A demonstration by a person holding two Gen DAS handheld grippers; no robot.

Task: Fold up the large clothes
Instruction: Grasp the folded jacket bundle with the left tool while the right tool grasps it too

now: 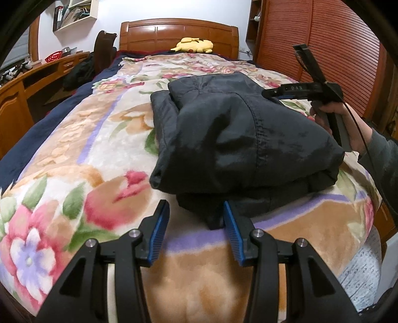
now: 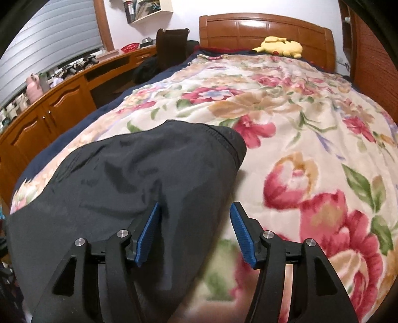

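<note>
The black jacket [image 1: 238,139] lies folded in a bulky stack on the floral bed [image 1: 82,139], toward 1 o'clock of the left hand-held gripper [image 1: 195,229], whose jaws gape empty. It looks soft, puffy and slick-shelled, likely light; a pinch at a layered edge should hold best. The right hand-held gripper [image 2: 194,232] is also agape, holding nothing. A red basket [image 1: 53,56] sits at 10 o'clock on the worktop [image 1: 15,92], contents unclear.

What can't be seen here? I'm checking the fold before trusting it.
- Jacket underside and inner layers: hidden by its own top fold, both views.
- Jacket's near-left part: cut off by the frame edge, right wrist view.
- Shelf contents: too small, left wrist view.
- Right gripper tips: blurred.
</note>
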